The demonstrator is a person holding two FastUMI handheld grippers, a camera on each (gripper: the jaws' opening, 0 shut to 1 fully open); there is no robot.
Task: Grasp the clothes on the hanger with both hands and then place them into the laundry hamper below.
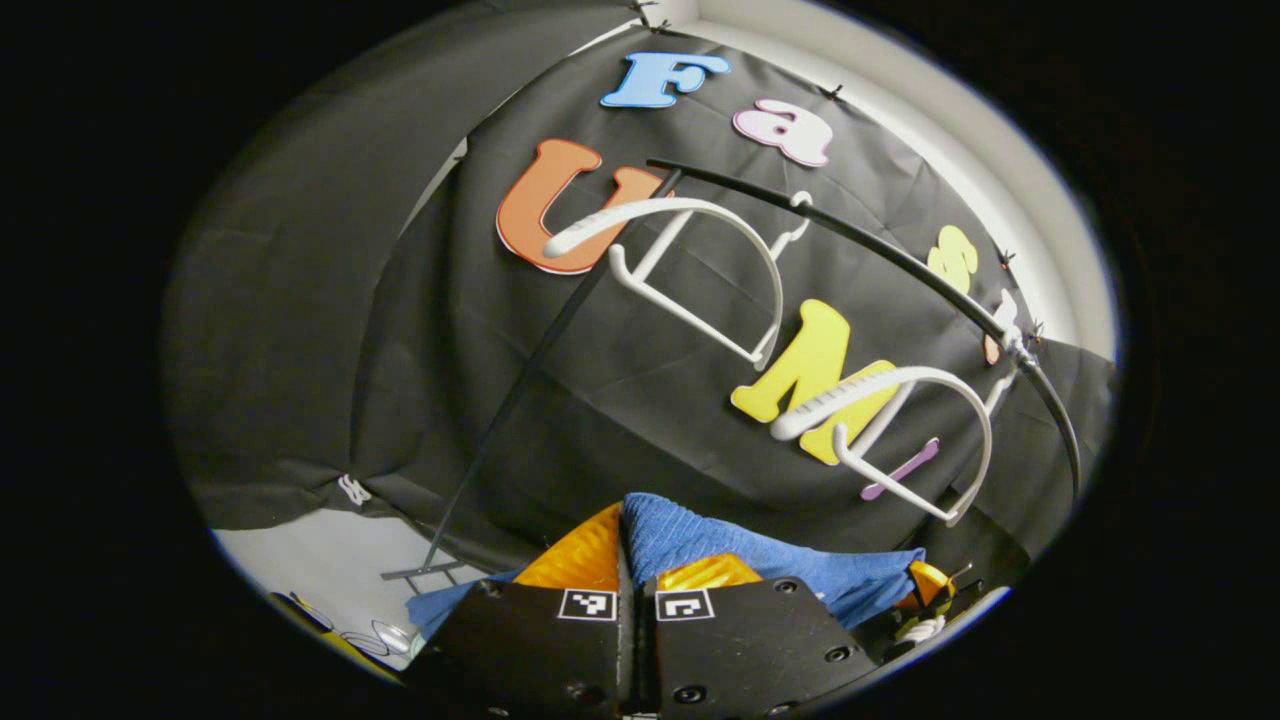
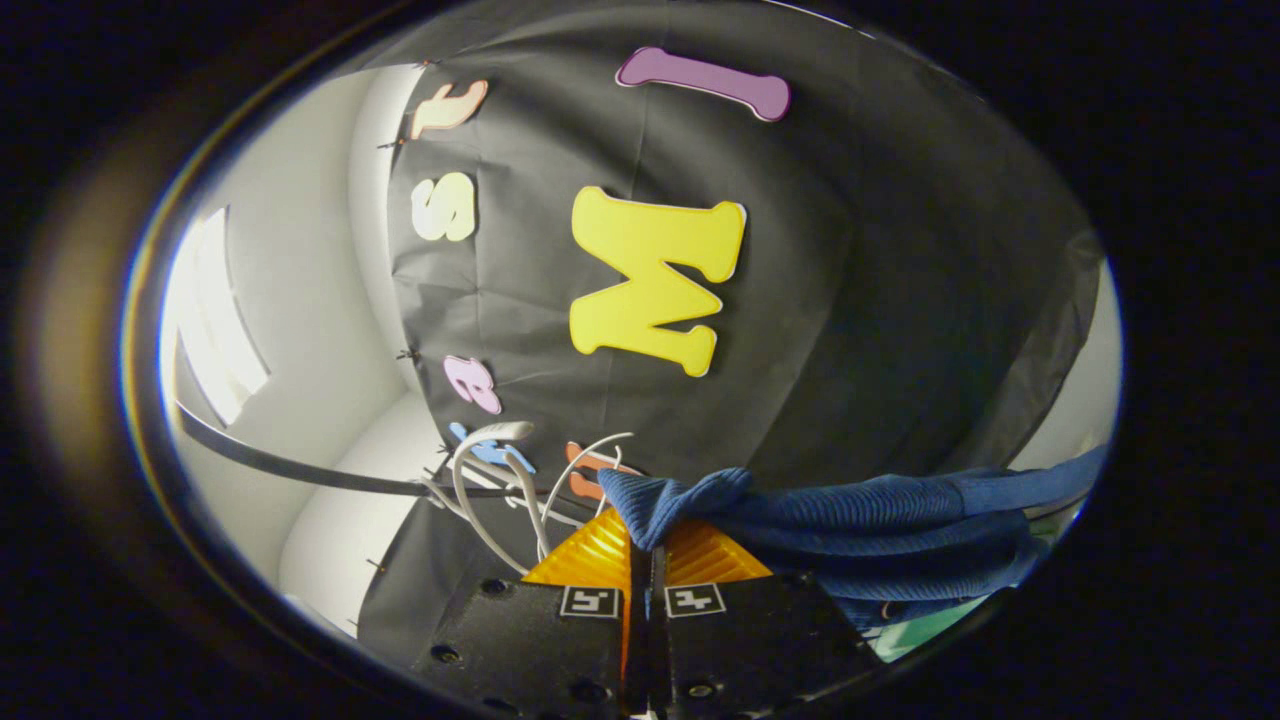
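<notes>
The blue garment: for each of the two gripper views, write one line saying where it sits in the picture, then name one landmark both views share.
Left gripper view: the blue garment lies at bottom centre, pinched in the left gripper and trailing right.
Right gripper view: the blue garment sits lower right, one end pinched in the right gripper, the rest draping right.
Shared landmark: the white hangers on the black rail.

Black rail [image 1: 880, 250], two bare white hangers [image 1: 700, 270] hooked on it
</notes>
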